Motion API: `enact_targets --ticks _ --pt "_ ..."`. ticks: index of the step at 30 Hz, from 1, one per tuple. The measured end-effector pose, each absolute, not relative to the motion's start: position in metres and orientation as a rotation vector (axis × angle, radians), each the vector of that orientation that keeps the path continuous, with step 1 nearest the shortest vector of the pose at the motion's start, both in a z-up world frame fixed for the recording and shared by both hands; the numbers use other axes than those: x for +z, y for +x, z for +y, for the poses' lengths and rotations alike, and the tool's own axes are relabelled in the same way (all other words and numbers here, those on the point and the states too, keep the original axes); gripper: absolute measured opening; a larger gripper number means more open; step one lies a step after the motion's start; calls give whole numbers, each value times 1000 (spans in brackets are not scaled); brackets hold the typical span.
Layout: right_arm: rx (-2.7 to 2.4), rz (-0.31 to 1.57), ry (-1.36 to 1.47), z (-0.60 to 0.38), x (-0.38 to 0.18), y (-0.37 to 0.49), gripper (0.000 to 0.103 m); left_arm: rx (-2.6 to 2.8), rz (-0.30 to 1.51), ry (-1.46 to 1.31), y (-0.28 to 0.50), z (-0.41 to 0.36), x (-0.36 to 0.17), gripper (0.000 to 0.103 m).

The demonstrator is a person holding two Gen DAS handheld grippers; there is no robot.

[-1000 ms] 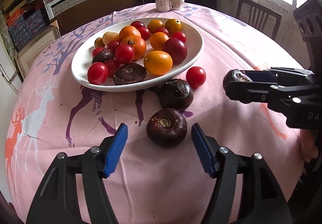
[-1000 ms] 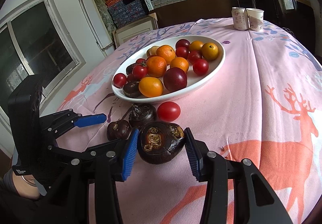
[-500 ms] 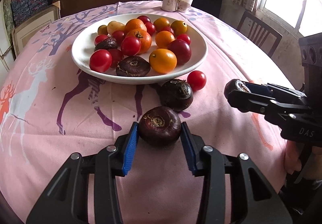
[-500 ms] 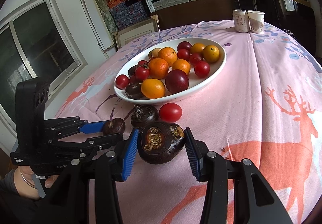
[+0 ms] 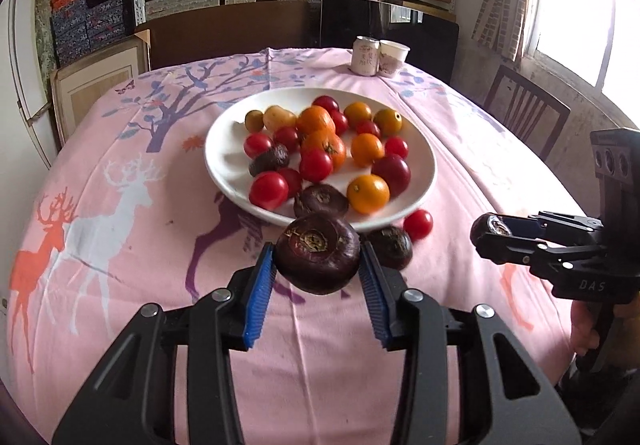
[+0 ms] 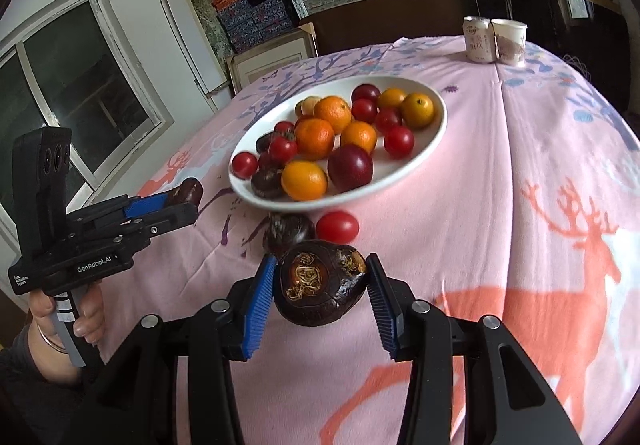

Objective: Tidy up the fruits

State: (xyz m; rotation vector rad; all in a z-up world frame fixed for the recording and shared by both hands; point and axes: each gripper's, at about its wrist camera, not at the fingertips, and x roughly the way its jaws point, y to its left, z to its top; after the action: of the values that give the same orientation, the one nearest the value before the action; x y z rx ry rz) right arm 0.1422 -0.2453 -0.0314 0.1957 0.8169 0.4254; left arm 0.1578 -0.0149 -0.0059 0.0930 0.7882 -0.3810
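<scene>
My left gripper is shut on a dark purple water chestnut and holds it above the pink cloth, just in front of the white plate. The plate carries oranges, red tomatoes, a plum and a few chestnuts. My right gripper is shut on a second chestnut, also clear of the cloth. On the cloth near the plate's front rim lie a loose chestnut and a red tomato. From the side, the right wrist view shows the left gripper with its chestnut.
A drink can and a paper cup stand at the table's far edge. A wooden chair stands by the window at the right. Stacked shelves line the back wall. A hand grips the left tool's handle.
My left gripper shut on the chestnut that lay between its open fingers, then lifted it off the cloth toward the plate. The right gripper kept still with its chestnut.
</scene>
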Motion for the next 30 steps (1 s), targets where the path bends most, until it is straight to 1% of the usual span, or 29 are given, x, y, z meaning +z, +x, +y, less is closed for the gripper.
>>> enact_targets --ticks 5,9,10,11,12,13,16,20,24,27,30 --pt "401 796 195 -238 0 208 46 -314 751 120 214 -23 15 41" --pt "376 805 218 -232 5 259 48 -259 801 115 264 -27 11 42" --pt "377 816 222 -231 4 270 49 -258 814 113 272 -28 8 52" --pt "364 818 224 -231 2 278 52 -245 815 112 276 -27 7 60" --pt "340 809 227 -232 2 280 55 -226 806 106 278 -25 7 73" --pt "324 795 239 -235 3 279 57 -217 792 89 275 -22 7 76" --pt "328 792 255 -244 0 266 57 -239 790 80 257 -16 5 76" --pt "320 777 242 -256 -8 228 57 -303 765 188 207 -28 -6 76" --pt "295 769 261 -275 -28 193 58 -402 784 317 160 -56 -32 76" --pt "269 794 286 -284 -47 179 58 -418 793 378 148 -77 -49 76" --pt "271 809 333 -288 -54 173 58 -413 848 344 157 -89 -57 75"
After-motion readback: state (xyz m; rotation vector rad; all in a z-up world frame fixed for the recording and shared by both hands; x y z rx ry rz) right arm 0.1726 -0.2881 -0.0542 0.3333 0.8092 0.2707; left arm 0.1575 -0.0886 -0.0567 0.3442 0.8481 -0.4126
